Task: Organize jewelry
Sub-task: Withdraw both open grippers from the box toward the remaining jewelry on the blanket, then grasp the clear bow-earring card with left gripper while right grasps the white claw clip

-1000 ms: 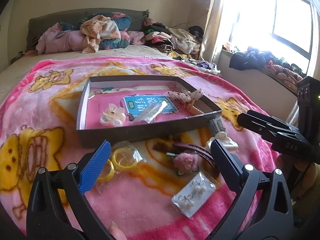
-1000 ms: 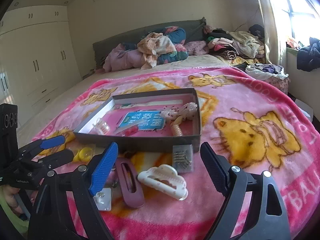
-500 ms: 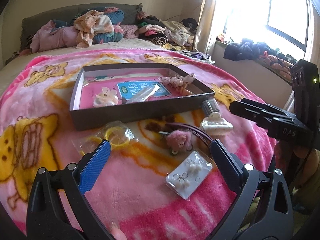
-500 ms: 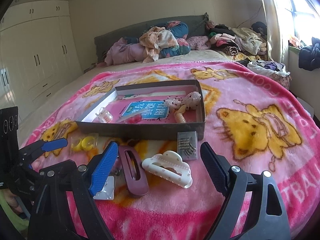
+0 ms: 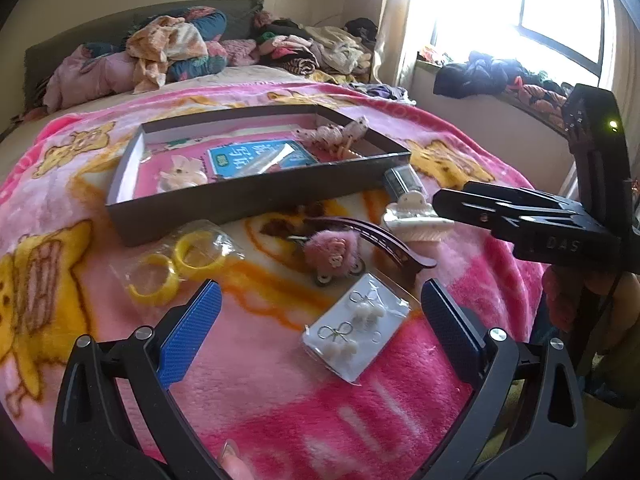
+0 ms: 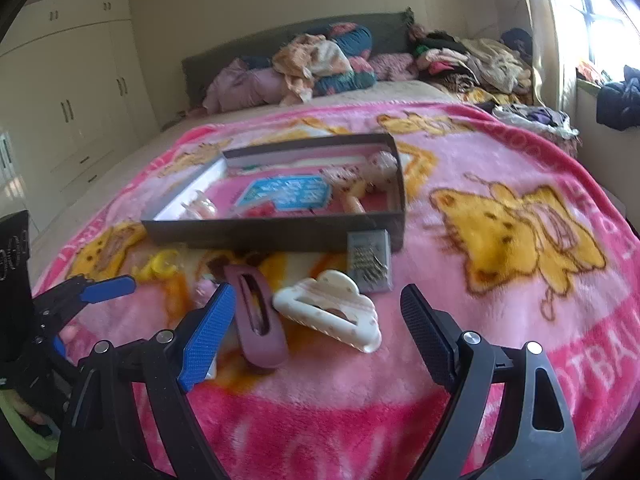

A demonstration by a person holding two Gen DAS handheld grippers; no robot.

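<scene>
A dark shallow box [image 5: 248,196] [image 6: 280,232] lies on the pink blanket and holds a few hair pieces. Loose in front of it lie yellow rings in a clear bag [image 5: 180,264], a pink fuzzy clip [image 5: 330,252], a maroon hair clip [image 5: 384,240] [image 6: 256,316], a white cloud claw clip [image 5: 416,220] [image 6: 332,312], a small packet of pins [image 6: 368,260] and an earring card [image 5: 356,332]. My left gripper [image 5: 320,328] is open and empty, low over the earring card. My right gripper [image 6: 316,328] is open and empty, just before the white claw clip and the maroon clip.
The pink bear blanket [image 6: 500,240] covers the bed. Piles of clothes [image 5: 180,52] lie at the headboard and on the window sill [image 5: 500,76]. White wardrobes [image 6: 68,92] stand at the left. The right gripper's body [image 5: 540,220] crosses the left wrist view.
Both grippers have dropped lower and moved closer to the loose items in front of the box. Both stay open and empty.
</scene>
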